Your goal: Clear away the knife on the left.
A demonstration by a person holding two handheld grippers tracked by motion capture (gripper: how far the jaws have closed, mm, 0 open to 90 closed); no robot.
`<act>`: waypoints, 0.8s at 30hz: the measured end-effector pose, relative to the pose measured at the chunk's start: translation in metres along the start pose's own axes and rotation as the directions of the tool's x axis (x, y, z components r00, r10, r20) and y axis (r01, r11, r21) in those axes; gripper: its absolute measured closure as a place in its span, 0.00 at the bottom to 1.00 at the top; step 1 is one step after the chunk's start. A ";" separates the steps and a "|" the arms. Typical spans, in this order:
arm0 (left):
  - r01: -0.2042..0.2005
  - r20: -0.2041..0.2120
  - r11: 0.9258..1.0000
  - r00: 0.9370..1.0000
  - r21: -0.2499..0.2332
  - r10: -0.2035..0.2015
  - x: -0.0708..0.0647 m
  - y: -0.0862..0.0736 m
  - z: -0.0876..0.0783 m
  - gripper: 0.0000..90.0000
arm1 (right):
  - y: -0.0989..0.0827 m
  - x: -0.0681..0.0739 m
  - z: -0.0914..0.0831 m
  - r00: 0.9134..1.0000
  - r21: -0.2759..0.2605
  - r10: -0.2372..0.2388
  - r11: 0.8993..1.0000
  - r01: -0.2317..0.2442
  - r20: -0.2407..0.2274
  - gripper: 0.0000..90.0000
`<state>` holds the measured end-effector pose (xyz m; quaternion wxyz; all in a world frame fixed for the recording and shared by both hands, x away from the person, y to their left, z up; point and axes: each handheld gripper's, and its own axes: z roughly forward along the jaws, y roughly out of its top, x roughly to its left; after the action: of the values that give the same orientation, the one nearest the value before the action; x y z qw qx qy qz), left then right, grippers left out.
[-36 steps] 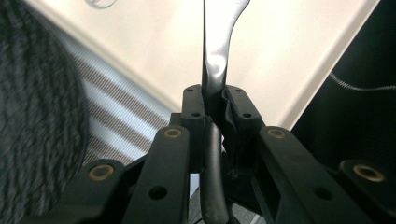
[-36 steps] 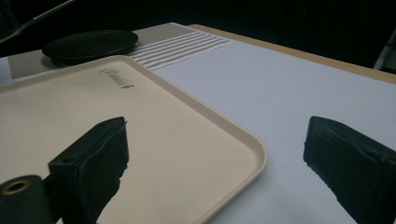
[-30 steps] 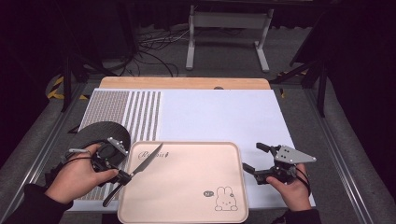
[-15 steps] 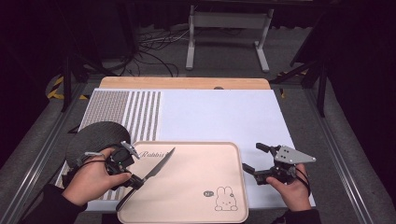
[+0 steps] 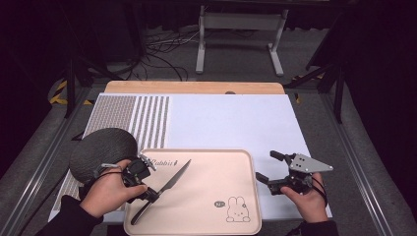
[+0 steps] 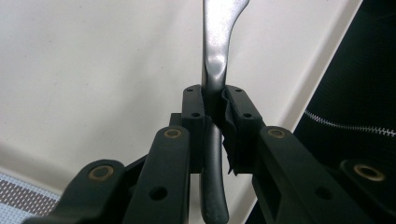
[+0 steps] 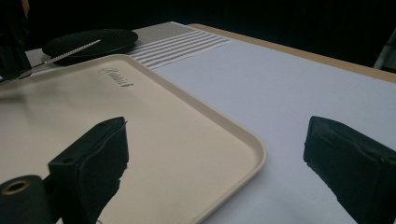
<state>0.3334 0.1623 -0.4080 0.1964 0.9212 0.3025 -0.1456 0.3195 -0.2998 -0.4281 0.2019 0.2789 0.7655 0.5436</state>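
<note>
In the high view I see my left gripper (image 5: 147,189) at the lower left of the frame, pinching a knife (image 5: 167,189) near where handle meets blade. The knife lies diagonally over the left part of the beige tray (image 5: 211,167), its tip pointing toward the upper right and its dark handle toward the tray's bottom-left corner. Just left of the tray sits a dark round zippered pouch (image 5: 101,150) on the white mat (image 5: 231,123). My right gripper (image 5: 270,167) is at the lower right, just beside the tray's right edge, jaws spread and holding nothing.

In the left gripper view my jaws are pressed against the knife (image 6: 215,70), the metal blade running up out of the frame's top, the dark handle dropping to the bottom, the tray (image 6: 93,70) behind it.

In the right gripper view my jaws stand wide apart, with the tray's corner (image 7: 243,140) between them and the pouch (image 7: 88,42) in the upper left.
</note>
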 end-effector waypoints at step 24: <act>0.040 0.008 0.998 0.999 0.044 -0.041 0.010 0.000 0.024 0.89 | 0.000 0.000 -0.001 1.000 0.002 -0.006 1.000 0.006 0.006 0.08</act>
<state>0.3374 0.1569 -0.4330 0.1745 0.9184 0.3169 -0.1604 0.3188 -0.3007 -0.4275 0.2053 0.2784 0.7662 0.5416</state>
